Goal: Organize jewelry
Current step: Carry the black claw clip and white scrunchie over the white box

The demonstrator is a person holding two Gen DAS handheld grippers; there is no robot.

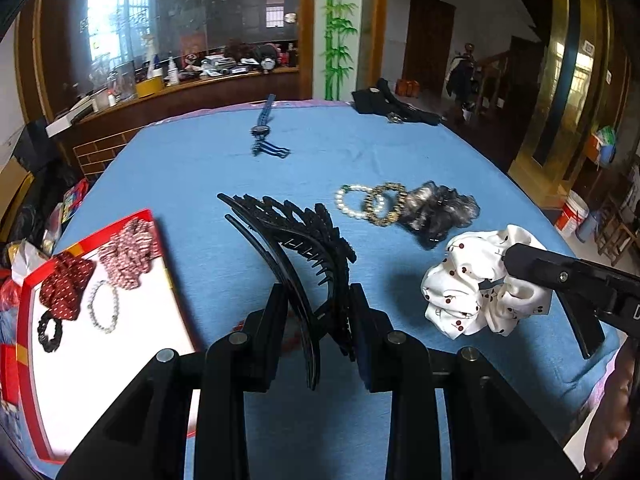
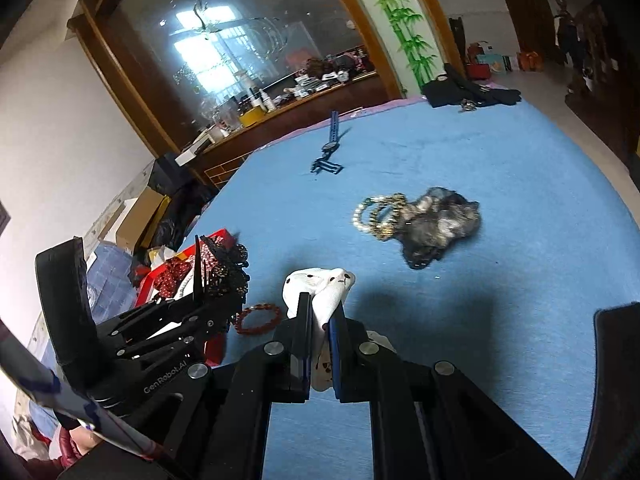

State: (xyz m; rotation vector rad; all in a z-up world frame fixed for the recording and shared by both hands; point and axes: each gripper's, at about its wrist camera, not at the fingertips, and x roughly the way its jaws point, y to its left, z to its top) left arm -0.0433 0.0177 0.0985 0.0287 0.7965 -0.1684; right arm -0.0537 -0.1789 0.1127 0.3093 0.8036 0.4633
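Nearest the lens, the left tongs are clamped on a black comb clip, whose long curved axis runs up and away from the pads, teeth fanning to the right; it seems lifted clear of the blue counter, though I cannot be sure. Furthest left sits the red box, white inside, already holding a dark red bow, a pink scrunchie, a small black ring and a bead bracelet; the box lies just left of the left tongs, so that hand is plainly the nearer one to it. Just under the clip a red bracelet lies on the counter beside the box. Further back, near the far edge, a blue watch lies lengthwise away from the camera. Right of centre, a pearl bracelet and a gold chain bracelet overlap, touching a grey scrunchie. Right again, the right tongs are closed tight on a white cherry-print scrunchie, pinching a fold of cloth between the pads; most of it hangs free.

My reading: both pieces are bound for the box; the clip needs only a short move leftward, laid with its long axis along the box's length, while the scrunchie must cross behind or after it to avoid the two tongs meeting.
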